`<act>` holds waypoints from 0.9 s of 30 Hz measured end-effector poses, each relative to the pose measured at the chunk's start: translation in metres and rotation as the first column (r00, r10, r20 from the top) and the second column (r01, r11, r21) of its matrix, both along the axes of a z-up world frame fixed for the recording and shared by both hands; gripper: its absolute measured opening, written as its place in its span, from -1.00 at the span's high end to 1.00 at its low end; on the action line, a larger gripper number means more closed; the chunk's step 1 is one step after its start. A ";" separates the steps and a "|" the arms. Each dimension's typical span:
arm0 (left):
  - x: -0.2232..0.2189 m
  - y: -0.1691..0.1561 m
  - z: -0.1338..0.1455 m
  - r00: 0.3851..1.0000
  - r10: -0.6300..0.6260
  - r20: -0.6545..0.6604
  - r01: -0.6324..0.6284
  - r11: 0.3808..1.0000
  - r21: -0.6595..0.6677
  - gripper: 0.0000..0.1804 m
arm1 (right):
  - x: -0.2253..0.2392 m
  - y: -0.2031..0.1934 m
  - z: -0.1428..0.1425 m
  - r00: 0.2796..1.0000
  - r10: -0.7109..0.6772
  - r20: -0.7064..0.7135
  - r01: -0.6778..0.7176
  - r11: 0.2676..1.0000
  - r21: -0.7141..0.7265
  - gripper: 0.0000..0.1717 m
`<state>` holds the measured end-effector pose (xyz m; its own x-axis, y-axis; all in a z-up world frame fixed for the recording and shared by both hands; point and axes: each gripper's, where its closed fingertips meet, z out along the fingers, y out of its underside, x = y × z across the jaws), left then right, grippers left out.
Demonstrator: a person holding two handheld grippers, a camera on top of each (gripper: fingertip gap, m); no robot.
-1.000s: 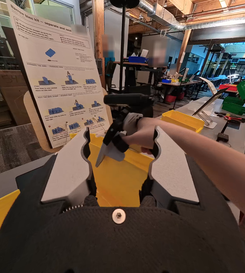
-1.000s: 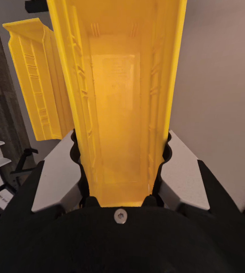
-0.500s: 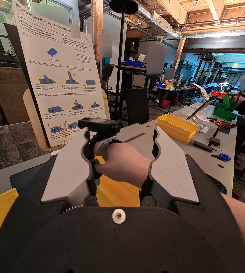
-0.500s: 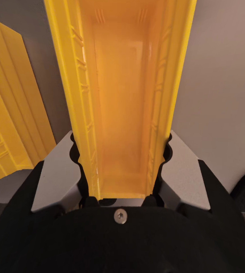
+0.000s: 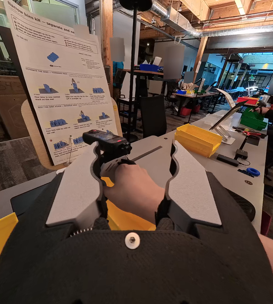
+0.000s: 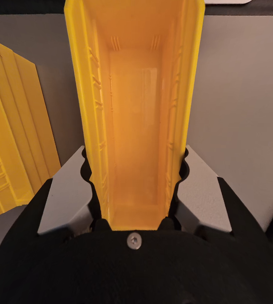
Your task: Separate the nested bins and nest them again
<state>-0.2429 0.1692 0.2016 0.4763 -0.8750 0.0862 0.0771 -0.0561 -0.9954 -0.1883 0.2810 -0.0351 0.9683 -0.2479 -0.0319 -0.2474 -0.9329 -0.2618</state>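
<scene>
- My right tongs [image 6: 135,158] clamp a narrow yellow bin [image 6: 135,115] by its side walls — over the grey desk [image 6: 231,98].
- A second yellow bin [image 6: 12,131] lies to its left.
- My left tongs [image 5: 133,158] gape, gripping nothing.

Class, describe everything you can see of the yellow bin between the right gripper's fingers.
The yellow bin is a long, narrow, open-topped tray of glossy moulded plastic. Its smooth floor is bare; short ribs line both long inner walls, and small grooves mark the far end wall. It runs lengthwise away from the camera above the grey table, its long sides between the right gripper fingers, both pads against its outer walls. A second yellow bin lies apart, left.
</scene>
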 end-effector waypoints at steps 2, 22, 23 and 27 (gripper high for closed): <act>0.002 0.000 -0.001 1.000 -0.003 -0.008 0.003 1.000 0.000 0.06 | -0.001 0.002 0.001 1.000 -0.009 0.006 0.009 1.000 0.021 -0.29; -0.001 -0.005 0.002 1.000 -0.014 0.007 0.014 1.000 0.006 0.06 | 0.004 0.006 0.002 0.999 -0.030 0.013 0.028 0.991 0.130 -0.27; -0.001 -0.006 0.002 1.000 -0.014 0.008 0.014 1.000 0.007 0.06 | 0.005 0.006 0.001 0.999 -0.032 0.016 0.029 0.990 0.137 -0.27; -0.002 -0.005 0.003 1.000 -0.013 0.013 0.013 1.000 0.006 0.06 | 0.004 0.005 -0.005 0.999 -0.034 0.021 0.031 0.992 0.121 -0.34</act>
<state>-0.2450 0.1642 0.2043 0.4635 -0.8818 0.0870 0.0896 -0.0511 -0.9947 -0.1843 0.2859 -0.0405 0.9606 -0.2748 -0.0415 -0.2697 -0.8855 -0.3783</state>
